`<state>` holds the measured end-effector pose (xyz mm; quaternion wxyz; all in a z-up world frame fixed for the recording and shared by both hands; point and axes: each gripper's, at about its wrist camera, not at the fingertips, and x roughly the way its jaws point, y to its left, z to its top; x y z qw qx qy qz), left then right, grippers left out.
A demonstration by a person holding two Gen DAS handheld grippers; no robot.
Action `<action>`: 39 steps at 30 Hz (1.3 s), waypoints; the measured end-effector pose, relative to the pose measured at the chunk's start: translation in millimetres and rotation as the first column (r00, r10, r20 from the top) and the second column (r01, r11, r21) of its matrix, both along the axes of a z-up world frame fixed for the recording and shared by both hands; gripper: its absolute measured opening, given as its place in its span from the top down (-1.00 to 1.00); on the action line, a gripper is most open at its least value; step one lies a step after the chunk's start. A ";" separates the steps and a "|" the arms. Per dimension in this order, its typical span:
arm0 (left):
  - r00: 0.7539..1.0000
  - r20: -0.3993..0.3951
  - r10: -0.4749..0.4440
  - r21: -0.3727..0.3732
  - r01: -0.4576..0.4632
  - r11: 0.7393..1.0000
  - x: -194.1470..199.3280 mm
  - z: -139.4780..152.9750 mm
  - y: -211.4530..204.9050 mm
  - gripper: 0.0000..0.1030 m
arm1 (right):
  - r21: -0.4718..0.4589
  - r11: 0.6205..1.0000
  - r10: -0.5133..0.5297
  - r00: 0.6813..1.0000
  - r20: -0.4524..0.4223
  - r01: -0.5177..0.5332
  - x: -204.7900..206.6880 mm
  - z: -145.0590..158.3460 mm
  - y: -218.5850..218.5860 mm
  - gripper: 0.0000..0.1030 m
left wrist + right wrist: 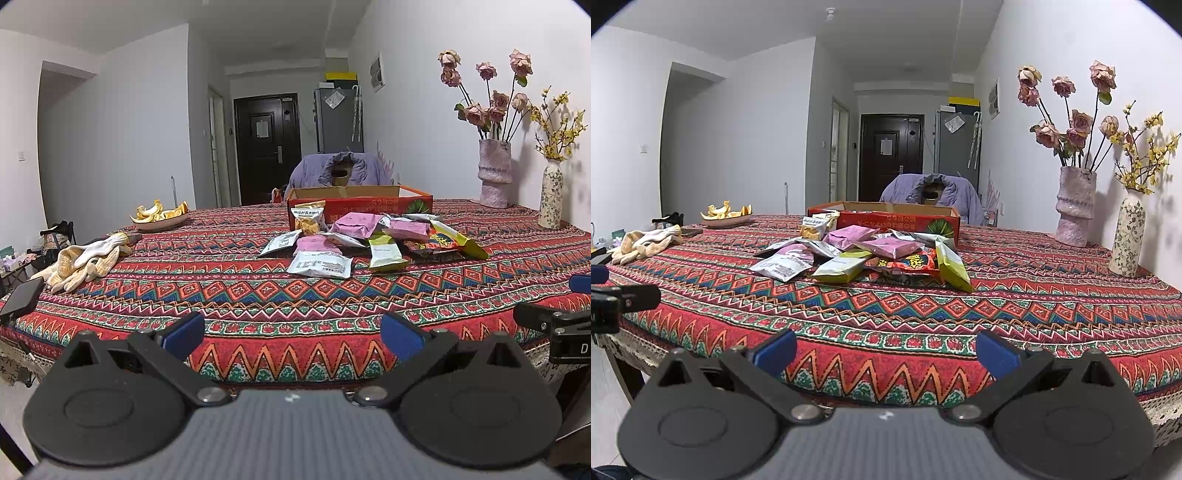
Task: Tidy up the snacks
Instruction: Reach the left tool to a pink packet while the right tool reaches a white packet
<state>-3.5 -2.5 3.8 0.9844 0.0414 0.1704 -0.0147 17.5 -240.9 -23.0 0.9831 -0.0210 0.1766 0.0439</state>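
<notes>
Both grippers wide, empty; snack packets [871, 254] piled (before box [901, 219]).

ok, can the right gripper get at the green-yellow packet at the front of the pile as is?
Probably yes. The right gripper is open and empty at the table edge, only bare tablecloth lies between it and the green-yellow packet, which sits at the pile's near edge.

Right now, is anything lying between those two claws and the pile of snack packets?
No, only bare patterned tablecloth lies between each open gripper, left and right, and the snack packets; both views show it.
</notes>
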 end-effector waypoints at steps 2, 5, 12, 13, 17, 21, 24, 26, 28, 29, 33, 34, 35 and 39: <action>1.000 0.000 0.000 0.000 0.000 1.000 -0.2 0.2 0.1 -1.00 | 0.000 1.000 0.000 1.000 0.000 0.000 0.9 0.3 -0.1 -1.00; 1.000 0.002 -0.001 0.002 0.001 1.000 1.3 1.1 0.6 -1.00 | 0.000 1.000 0.001 1.000 0.000 -0.001 0.8 0.3 0.4 -1.00; 1.000 0.017 0.014 -0.030 -0.013 0.999 34.5 6.4 10.4 -1.00 | -0.031 1.000 0.002 0.999 0.054 -0.001 25.6 5.4 -4.3 -1.00; 1.000 0.006 0.012 -0.036 -0.011 0.999 44.8 7.4 11.5 -1.00 | -0.035 0.999 0.004 0.998 0.066 -0.001 35.3 7.1 -6.6 -1.00; 0.999 -0.040 -0.003 -0.077 0.000 0.997 98.8 13.3 12.8 -1.00 | -0.015 1.000 -0.006 0.998 0.061 0.007 85.1 15.1 -19.8 -1.00; 0.997 -0.069 -0.028 -0.058 0.025 0.998 156.3 16.4 4.2 -1.00 | 0.060 0.998 0.002 1.000 0.012 -0.003 138.7 29.5 -41.7 -1.00; 0.992 -0.118 -0.052 -0.064 0.045 0.997 199.3 16.9 -4.5 -1.00 | 0.106 0.994 -0.019 0.999 -0.040 0.023 175.6 36.1 -56.8 -1.00; 0.987 -0.146 -0.071 -0.073 0.061 0.995 221.6 16.6 -9.8 -1.00 | 0.123 0.992 -0.020 0.997 -0.077 0.030 198.8 36.8 -64.4 -0.97; 0.982 -0.162 -0.099 -0.079 0.087 0.993 237.5 16.5 -16.8 -1.00 | 0.137 0.990 -0.011 0.993 -0.115 0.027 216.4 35.0 -68.1 -0.88; 0.979 -0.171 -0.114 -0.085 0.101 0.991 245.8 16.9 -20.5 -1.00 | 0.141 0.990 0.003 0.991 -0.132 0.016 225.5 34.1 -68.2 -0.83; 0.970 -0.196 -0.145 -0.068 0.134 0.989 275.6 13.6 -35.9 -0.99 | 0.135 0.990 0.052 0.986 -0.158 -0.030 245.9 34.2 -57.0 -0.61; 0.970 -0.195 -0.142 -0.048 0.135 0.990 280.4 12.0 -39.1 -0.97 | 0.132 0.990 0.069 0.985 -0.158 -0.048 251.1 35.5 -53.2 -0.56; 0.971 -0.196 -0.140 -0.030 0.137 0.990 285.2 10.5 -40.9 -0.94 | 0.131 0.989 0.084 0.983 -0.160 -0.063 256.3 36.7 -49.2 -0.54; 0.961 -0.232 -0.148 -0.022 0.147 0.989 308.8 5.1 -42.3 -0.82 | 0.132 0.985 0.138 0.974 -0.180 -0.115 277.0 38.4 -35.1 -0.47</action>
